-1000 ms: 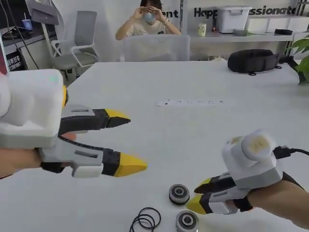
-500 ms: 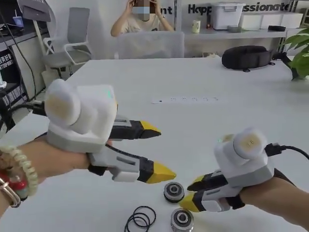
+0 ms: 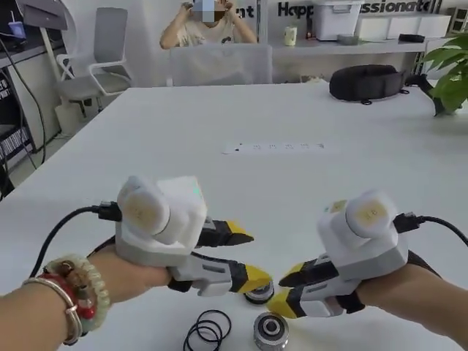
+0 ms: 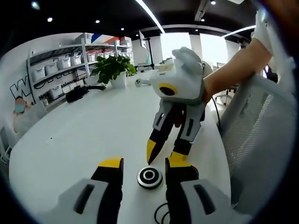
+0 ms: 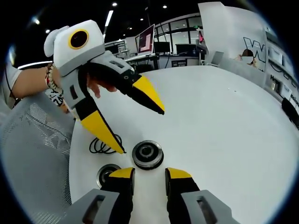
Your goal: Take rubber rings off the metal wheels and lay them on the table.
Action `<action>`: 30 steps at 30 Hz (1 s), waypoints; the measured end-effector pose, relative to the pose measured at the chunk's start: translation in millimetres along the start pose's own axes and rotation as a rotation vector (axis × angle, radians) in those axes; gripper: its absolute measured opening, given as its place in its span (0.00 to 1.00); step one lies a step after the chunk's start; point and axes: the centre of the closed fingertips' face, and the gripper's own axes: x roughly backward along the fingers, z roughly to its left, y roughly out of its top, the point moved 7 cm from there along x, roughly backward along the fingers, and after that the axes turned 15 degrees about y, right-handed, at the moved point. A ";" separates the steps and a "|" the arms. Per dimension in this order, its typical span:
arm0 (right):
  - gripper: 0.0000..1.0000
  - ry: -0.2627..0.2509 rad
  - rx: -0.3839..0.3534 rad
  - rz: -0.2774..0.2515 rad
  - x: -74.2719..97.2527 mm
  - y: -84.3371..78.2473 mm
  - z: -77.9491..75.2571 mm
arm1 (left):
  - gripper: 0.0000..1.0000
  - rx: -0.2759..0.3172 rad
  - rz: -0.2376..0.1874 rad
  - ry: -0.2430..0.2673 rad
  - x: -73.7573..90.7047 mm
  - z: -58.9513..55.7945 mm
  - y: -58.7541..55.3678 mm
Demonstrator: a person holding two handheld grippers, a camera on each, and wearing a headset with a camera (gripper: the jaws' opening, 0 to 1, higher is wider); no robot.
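Observation:
Two metal wheels lie near the table's front edge. One wheel (image 3: 260, 294) (image 4: 149, 178) (image 5: 147, 154) sits between the two grippers' tips, partly hidden in the head view by a yellow tip. The other wheel (image 3: 270, 330) (image 5: 108, 174) lies closer to me. Several loose black rubber rings (image 3: 207, 329) (image 5: 105, 145) lie in a pile to the left of it. My left gripper (image 3: 252, 257) (image 4: 145, 162) (image 5: 140, 128) is open and points at the first wheel from the left. My right gripper (image 3: 287, 289) (image 5: 150, 173) (image 4: 164, 156) is open, facing it from the right, with nothing between its fingers.
The white table (image 3: 292, 183) stretches far ahead. A white power strip (image 3: 274, 148) lies mid-table, a black bag (image 3: 365, 82) at the far right, a plant (image 3: 450, 80) beside it. A person (image 3: 208, 29) sits at the far side; an office chair (image 3: 106, 58) stands at the left.
My left gripper has come down and to the right, ending with its tips by the wheel. My right gripper has hardly moved. The head camera has shifted.

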 end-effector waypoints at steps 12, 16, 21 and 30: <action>0.23 -0.004 -0.008 -0.010 -0.9 -0.9 -0.5 | 0.17 0.038 0.046 0.026 -5.6 -4.8 -20.7; 0.23 -0.007 -0.006 -0.015 -1.5 -0.4 -0.3 | 0.15 0.047 0.056 0.019 -8.6 -8.9 -23.3; 0.22 -0.007 -0.013 -0.028 -2.2 0.0 -0.5 | 0.10 0.075 0.073 0.015 -10.1 -10.7 -27.9; 0.23 0.007 -0.063 -0.083 -4.9 2.5 -1.1 | 0.08 0.125 0.066 0.035 -9.4 -11.5 -27.6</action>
